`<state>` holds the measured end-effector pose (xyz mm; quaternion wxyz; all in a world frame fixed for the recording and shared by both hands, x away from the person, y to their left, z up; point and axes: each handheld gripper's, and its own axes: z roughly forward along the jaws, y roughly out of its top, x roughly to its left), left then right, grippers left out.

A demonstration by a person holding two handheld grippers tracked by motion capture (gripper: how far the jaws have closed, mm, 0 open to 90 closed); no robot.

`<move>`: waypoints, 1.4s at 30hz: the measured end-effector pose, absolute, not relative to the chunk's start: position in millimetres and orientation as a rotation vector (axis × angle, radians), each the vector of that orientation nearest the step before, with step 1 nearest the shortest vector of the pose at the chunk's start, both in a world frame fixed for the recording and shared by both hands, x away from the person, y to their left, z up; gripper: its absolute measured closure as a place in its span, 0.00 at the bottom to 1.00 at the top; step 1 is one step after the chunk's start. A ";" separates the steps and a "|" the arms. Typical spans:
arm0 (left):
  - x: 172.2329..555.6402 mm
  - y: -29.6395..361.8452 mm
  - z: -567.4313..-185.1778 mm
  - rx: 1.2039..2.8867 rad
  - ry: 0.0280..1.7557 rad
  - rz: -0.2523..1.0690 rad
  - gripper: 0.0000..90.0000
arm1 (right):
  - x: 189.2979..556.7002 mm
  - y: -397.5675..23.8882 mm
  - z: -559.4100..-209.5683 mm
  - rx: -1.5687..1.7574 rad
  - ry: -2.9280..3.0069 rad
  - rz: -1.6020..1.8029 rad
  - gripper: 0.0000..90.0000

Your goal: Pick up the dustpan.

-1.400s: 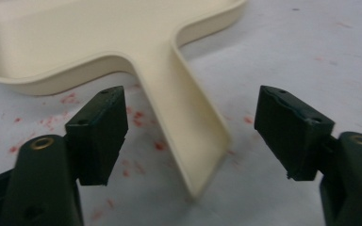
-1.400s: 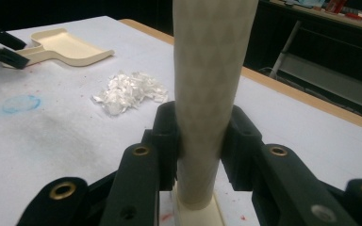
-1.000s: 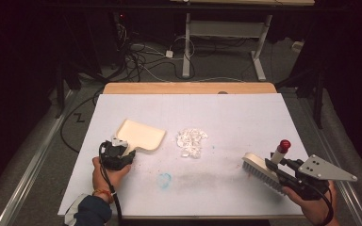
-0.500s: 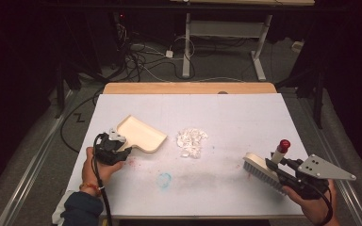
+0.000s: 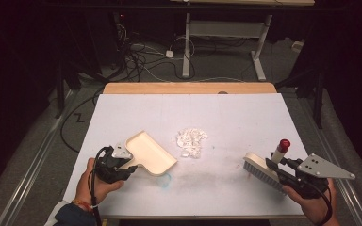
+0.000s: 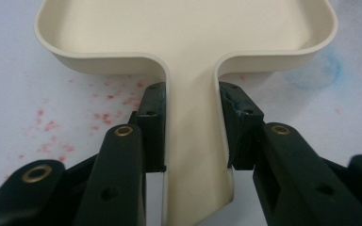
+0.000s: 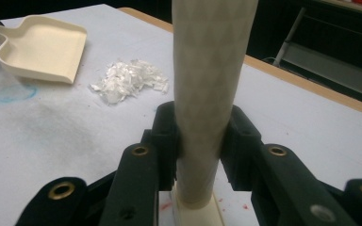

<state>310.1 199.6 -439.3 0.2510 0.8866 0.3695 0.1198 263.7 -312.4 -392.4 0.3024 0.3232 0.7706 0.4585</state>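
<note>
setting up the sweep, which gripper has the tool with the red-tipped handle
The right gripper: it clamps the brush. The left gripper holds the plain cream dustpan.

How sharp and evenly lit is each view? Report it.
High view: table bright, surroundings nearly black, dustpan and brush reasonably crisp. Left gripper view: soft throughout, the dustpan's far rim washed out. Right gripper view: brush handle close and blurred, shreds fairly sharp.

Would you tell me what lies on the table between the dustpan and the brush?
In the high view, a small pile of white scraps lies between the dustpan and the brush, nearer the dustpan.
</note>
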 end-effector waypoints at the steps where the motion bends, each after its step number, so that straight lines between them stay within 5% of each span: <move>1: 308.6 198.0 -441.7 2.416 1.004 0.307 0.71 | 263.6 -312.2 -392.6 0.859 2.043 1.215 0.79; 42: 309.3 192.2 -462.8 2.452 0.981 0.228 0.71 | 283.7 -312.6 -396.2 0.876 2.039 1.249 0.79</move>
